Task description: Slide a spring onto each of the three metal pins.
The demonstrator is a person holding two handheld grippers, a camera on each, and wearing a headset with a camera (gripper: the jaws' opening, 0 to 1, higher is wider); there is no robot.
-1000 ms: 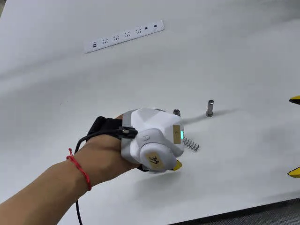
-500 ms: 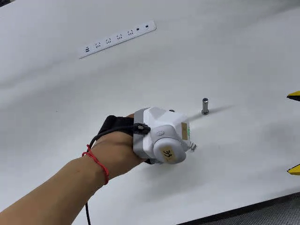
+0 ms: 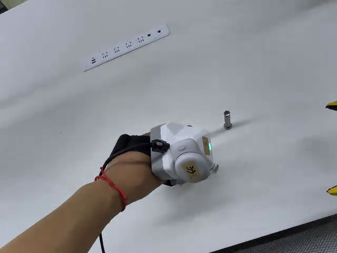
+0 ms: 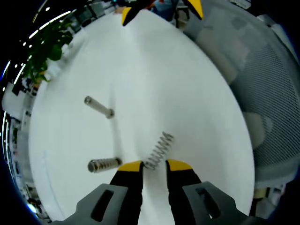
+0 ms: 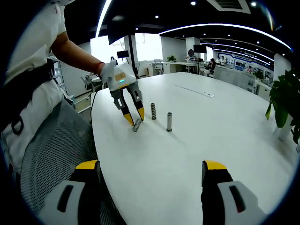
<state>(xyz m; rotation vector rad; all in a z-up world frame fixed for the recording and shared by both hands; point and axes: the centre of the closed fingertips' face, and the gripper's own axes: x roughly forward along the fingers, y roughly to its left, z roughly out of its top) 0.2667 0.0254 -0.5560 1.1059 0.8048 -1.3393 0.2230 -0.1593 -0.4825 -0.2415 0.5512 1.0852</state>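
Fingers point(image 4: 130, 167) of our left gripper point(image 4: 154, 165) stand a little apart, wider than the spring point(image 4: 159, 149). Its near end lies in the gap between the yellow tips, close against one of them. We cannot tell whether that tip touches it, and nothing is clamped. We see the spring lying on its side on the white table point(image 3: 253, 58), its far end pointing away from the gripper. Just beside the same tip stands a coiled pin point(image 4: 102, 165), ribbed along its length with wire wound around it. A bare pin point(image 4: 98, 107) stands a little further off, apart from both. In the right gripper view the two pins stand upright side by side, with the left gripper angled down at the spring in front of them. Our left hand point(image 3: 131, 167), in a black glove with a red cord at the wrist, holds that gripper from above. Our right gripper point(image 5: 150, 165) hangs well apart from the pins near the table's edge, its fingers spread wide with nothing between them. Further out we see a white power strip point(image 3: 126, 46) lying flat on the table, a grey mesh chair point(image 4: 262, 93) beside the table edge, and a green plant point(image 5: 281, 103) past the far side.
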